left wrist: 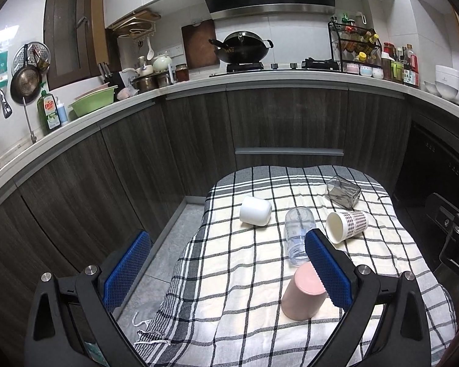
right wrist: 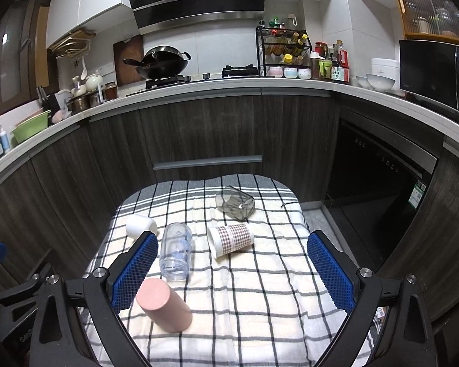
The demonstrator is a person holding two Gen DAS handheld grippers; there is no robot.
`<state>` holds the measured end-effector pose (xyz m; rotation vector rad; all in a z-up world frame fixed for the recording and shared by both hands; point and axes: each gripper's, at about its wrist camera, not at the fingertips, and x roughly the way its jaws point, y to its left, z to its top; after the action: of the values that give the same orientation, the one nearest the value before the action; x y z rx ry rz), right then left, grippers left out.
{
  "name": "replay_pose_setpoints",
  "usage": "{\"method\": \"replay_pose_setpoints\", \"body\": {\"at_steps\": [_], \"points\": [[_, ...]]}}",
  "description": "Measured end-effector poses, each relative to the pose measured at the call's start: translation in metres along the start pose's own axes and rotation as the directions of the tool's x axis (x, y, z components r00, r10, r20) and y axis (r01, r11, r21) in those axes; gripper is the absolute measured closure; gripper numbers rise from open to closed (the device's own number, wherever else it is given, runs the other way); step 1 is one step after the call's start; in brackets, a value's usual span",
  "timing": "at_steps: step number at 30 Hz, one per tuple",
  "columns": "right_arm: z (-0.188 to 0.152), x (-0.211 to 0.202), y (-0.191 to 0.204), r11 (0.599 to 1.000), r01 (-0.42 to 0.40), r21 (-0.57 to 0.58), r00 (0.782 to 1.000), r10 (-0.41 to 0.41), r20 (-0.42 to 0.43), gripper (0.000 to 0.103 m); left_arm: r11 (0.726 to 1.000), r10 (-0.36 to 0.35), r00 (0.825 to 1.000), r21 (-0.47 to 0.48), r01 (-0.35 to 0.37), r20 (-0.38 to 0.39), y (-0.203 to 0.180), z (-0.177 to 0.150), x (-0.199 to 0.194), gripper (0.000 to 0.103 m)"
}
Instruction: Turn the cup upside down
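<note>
Both the left gripper (left wrist: pixel 226 272) and right gripper (right wrist: pixel 232 270) gape wide and empty; the pink cup (right wrist: pixel 163 304), already mouth-down just ahead of the right gripper's left finger, needs only clearance

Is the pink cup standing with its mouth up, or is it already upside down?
Upside down. The pink cup stands on the checked cloth with its closed flat base on top and its mouth against the cloth; the other cups lie on their sides.
</note>
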<state>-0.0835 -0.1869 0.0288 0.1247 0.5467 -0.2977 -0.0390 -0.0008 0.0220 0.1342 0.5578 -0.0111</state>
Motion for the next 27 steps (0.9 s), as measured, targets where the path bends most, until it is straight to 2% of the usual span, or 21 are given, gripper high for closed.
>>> {"method": "replay_pose_setpoints", "body": {"at_steps": [27], "points": [[-0.002, 0.0006, -0.0007, 1.0, 0.0, 0.003, 1.0, 0.0, -0.006, 0.005, 1.0, 0.0, 1.0, 0.002, 0.0, 0.0, -0.0014, 0.0005, -0.0004, 0.0]]}}
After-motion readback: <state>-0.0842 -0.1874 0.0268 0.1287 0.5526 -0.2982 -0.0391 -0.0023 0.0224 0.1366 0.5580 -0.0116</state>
